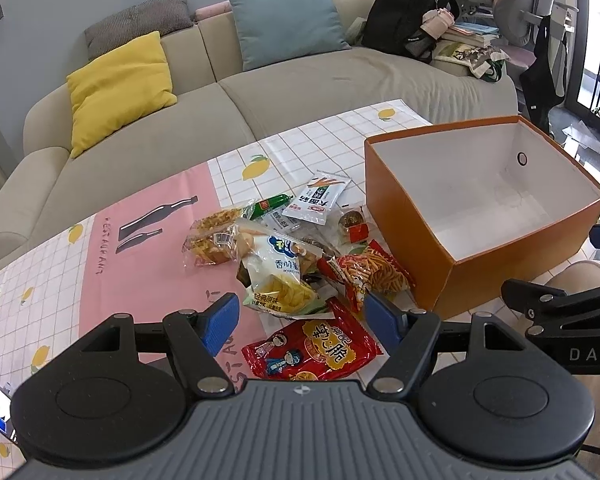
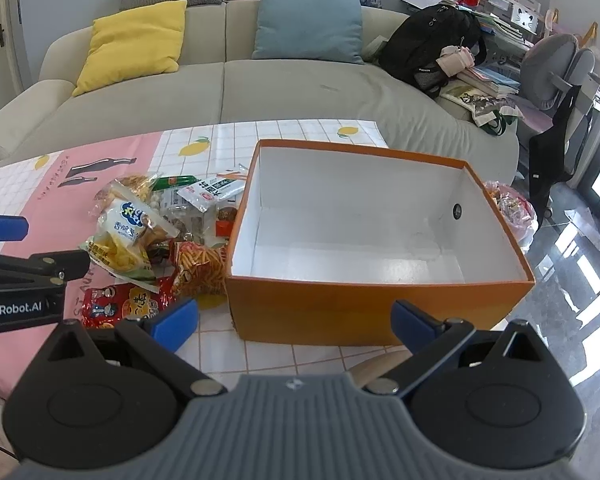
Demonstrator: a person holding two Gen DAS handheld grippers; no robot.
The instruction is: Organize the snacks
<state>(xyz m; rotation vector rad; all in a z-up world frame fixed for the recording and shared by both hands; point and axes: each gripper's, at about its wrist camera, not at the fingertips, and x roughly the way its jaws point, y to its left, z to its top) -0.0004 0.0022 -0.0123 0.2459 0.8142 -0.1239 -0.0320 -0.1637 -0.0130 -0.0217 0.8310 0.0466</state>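
A pile of snack packets lies on the table left of an empty orange box with a white inside; the box also shows in the right wrist view. Nearest me is a red packet, behind it a white-and-yellow chips bag and a red stick-snack bag. My left gripper is open and empty, just above the red packet. My right gripper is open and empty, in front of the box's near wall. The red packet lies to its left.
A lemon-print and pink tablecloth covers the table. A beige sofa with yellow and blue cushions stands behind it, with a black backpack on it. The floor drops off right of the box.
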